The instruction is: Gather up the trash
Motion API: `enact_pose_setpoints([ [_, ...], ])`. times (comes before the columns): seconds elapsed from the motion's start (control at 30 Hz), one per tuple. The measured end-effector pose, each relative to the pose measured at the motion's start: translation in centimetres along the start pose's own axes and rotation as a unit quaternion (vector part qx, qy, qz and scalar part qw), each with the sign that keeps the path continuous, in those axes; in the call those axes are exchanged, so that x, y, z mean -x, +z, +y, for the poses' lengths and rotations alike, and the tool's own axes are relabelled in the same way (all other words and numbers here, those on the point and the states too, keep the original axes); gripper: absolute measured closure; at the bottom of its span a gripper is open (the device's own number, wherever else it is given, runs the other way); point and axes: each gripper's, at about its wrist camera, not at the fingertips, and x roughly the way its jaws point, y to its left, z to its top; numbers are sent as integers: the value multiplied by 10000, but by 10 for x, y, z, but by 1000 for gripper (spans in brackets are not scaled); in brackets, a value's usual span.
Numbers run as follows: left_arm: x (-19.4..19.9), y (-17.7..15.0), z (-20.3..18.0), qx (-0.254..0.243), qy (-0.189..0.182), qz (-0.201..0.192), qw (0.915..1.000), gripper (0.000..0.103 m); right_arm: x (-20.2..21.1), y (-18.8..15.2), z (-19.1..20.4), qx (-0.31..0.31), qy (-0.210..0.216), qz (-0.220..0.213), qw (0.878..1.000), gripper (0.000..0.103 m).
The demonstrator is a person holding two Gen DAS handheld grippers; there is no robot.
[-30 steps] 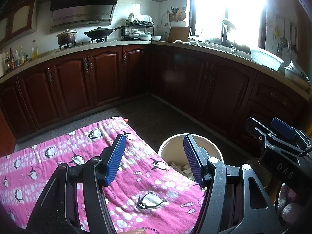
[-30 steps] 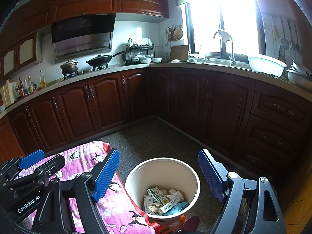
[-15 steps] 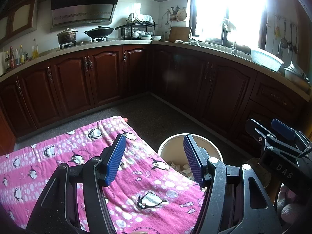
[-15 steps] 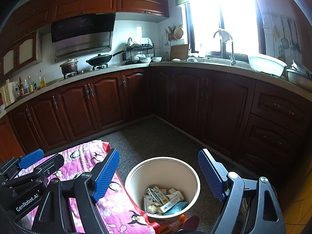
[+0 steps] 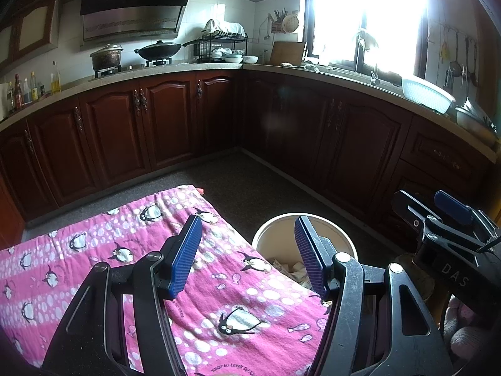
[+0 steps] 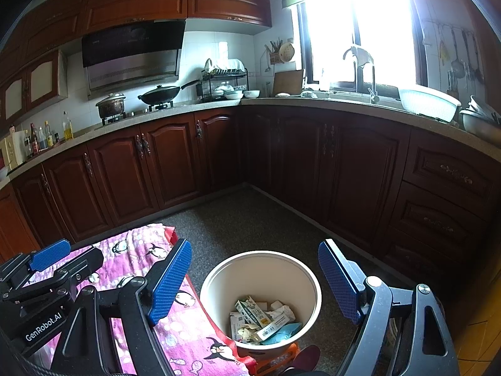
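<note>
A cream round trash bin (image 6: 219, 282) stands on the floor beside the table and holds cartons, crumpled paper and a blue wrapper (image 6: 264, 321). My right gripper (image 6: 255, 285) is open and empty, hovering above the bin. My left gripper (image 5: 247, 255) is open and empty above the pink penguin cloth (image 5: 103, 244), near its right edge. The bin (image 5: 332, 227) shows partly behind the left gripper's right finger. The left gripper (image 6: 50, 258) also shows at the lower left of the right wrist view, and the right gripper (image 5: 451, 208) at the right of the left wrist view.
The pink cloth (image 6: 131, 244) covers a low table left of the bin. Dark wood cabinets (image 6: 162, 163) line the back and right walls under a counter with a pot, a wok and a white basin (image 6: 429, 101). Grey floor (image 6: 250, 216) lies beyond the bin.
</note>
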Motion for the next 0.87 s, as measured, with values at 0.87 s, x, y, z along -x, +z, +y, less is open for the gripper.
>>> enact_pose_setpoints([
  [0.87, -3, -12, -2, -43, -94, 6, 9999, 42, -4, -3, 1, 14, -13, 71, 10000, 22],
])
